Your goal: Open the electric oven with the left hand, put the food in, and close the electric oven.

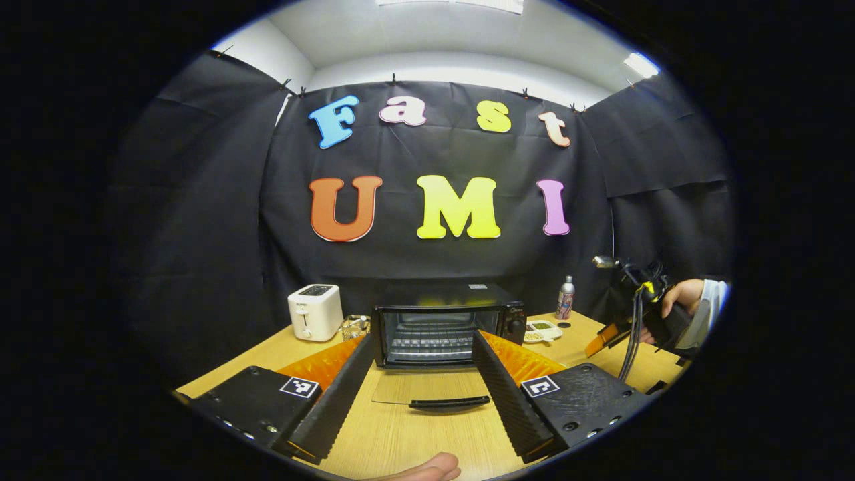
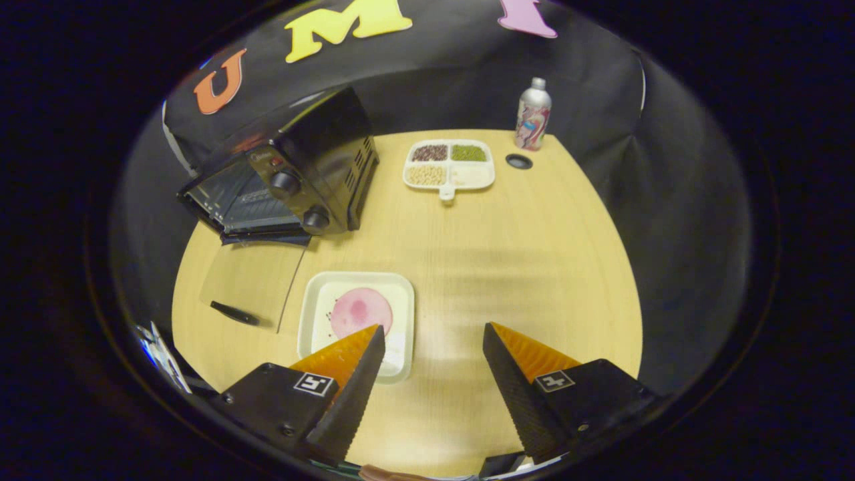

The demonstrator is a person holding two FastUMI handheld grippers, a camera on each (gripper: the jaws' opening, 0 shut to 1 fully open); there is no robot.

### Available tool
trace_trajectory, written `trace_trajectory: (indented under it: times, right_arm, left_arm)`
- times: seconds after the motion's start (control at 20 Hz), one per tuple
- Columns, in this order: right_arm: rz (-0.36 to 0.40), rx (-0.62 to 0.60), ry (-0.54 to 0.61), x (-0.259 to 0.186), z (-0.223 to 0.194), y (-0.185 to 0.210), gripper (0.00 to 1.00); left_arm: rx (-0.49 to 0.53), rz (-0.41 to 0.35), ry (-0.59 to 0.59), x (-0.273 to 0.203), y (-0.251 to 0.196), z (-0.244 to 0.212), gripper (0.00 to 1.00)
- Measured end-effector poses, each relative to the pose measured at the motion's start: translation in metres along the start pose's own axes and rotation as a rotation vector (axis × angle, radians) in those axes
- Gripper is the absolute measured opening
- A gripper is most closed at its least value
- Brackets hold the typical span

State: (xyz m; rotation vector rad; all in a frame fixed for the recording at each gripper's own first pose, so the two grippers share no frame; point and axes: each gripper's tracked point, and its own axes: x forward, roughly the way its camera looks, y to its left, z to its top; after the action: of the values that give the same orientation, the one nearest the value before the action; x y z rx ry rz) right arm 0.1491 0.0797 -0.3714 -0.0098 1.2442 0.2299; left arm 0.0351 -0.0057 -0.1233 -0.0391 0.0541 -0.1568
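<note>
Oven (image 1: 446, 325) door (image 1: 427, 387) is down flat on the table (image 1: 401, 434), glass panel and handle (image 1: 449, 403) facing the left gripper (image 1: 422, 361), rack exposed inside. So the opening step looks done. Left gripper sits in front of the door with its fingers spread wide, holding nothing.

Right gripper (image 2: 433, 351) is also spread, empty, hanging over the table just beside the white tray (image 2: 356, 321). Food (image 2: 361, 312), a round pink slice, lies on that tray, near the open door and to the right of it in the right gripper view. Left finger of that gripper overlaps the tray's near edge in the picture; can't tell if it touches.

Step in hand, as I read it: going for the food. Next move needs the right gripper shifted over the tray and closed on the rim or the slice itself, then carried in level onto the rack without clipping the door.

Divided dish (image 2: 449, 165) of beans, bottle (image 2: 533, 114) and toaster (image 1: 314, 311) stand well clear.
</note>
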Motion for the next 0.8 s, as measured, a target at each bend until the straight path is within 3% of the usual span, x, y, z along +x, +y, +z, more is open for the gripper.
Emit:
trace_trajectory:
  times: [0.25, 0.45, 0.5, 0.55, 0.7, 0.75, 0.8]
  right_arm:
    - [0.072, 0.036, 0.159, 0.047, -0.01, 0.012, 0.74]
    - [0.115, 0.019, 0.245, 0.06, -0.015, 0.022, 0.46]
    - [0.117, 0.004, 0.275, 0.063, -0.021, 0.022, 0.29]
    - [0.111, -0.014, 0.304, 0.067, -0.022, 0.02, 0.2]
    - [0.141, -0.024, 0.334, 0.078, -0.02, 0.02, 0.07]
    - [0.155, -0.021, 0.339, 0.078, -0.019, 0.016, 0.15]
    - [0.183, 0.001, 0.349, 0.074, -0.018, 0.017, 0.05]
  left_arm:
    - [0.02, 0.063, -0.055, -0.012, 0.013, 0.028, 0.94]
    - [0.006, 0.065, -0.026, -0.011, 0.016, 0.018, 0.94]
    - [0.012, 0.077, -0.016, -0.01, 0.018, 0.016, 0.94]
    - [0.02, 0.086, -0.006, -0.008, 0.02, 0.013, 0.94]
    - [0.033, 0.1, 0.011, -0.004, 0.021, 0.009, 0.94]
    - [0.028, 0.109, 0.016, -0.002, 0.022, 0.008, 0.94]
    - [0.02, 0.115, 0.019, -0.001, 0.022, 0.008, 0.94]
